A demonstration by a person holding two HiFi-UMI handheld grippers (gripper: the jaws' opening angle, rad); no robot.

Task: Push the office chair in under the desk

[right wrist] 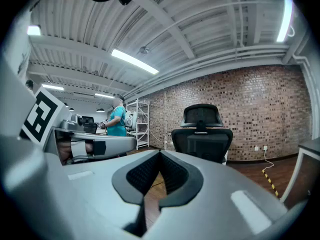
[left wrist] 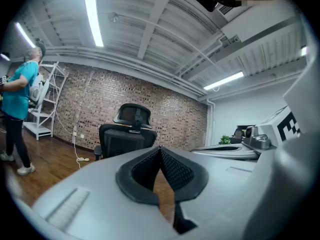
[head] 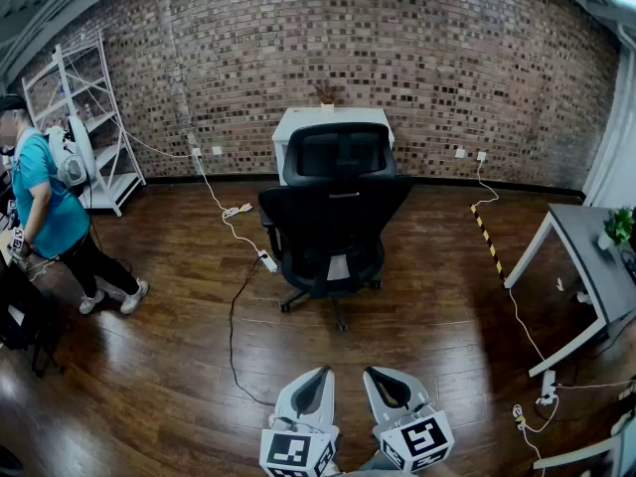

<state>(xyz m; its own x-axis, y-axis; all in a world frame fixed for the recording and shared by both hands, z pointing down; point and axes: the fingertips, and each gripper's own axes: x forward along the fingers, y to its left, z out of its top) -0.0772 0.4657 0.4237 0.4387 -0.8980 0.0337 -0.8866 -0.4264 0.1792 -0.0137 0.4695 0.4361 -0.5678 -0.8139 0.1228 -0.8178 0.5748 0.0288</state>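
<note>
Brick-walled room: office chair (head: 334, 238) stands before the white worktop (head: 333, 119). Left claw (head: 322, 371) and right claw (head: 371, 371) are closed, empty. Chair should roll easily; push its rigid backrest (head: 338, 199).

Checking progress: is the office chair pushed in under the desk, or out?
Out. The office chair stands on the open floor in front of the white desk, with its wheeled base fully on the near side.
</note>
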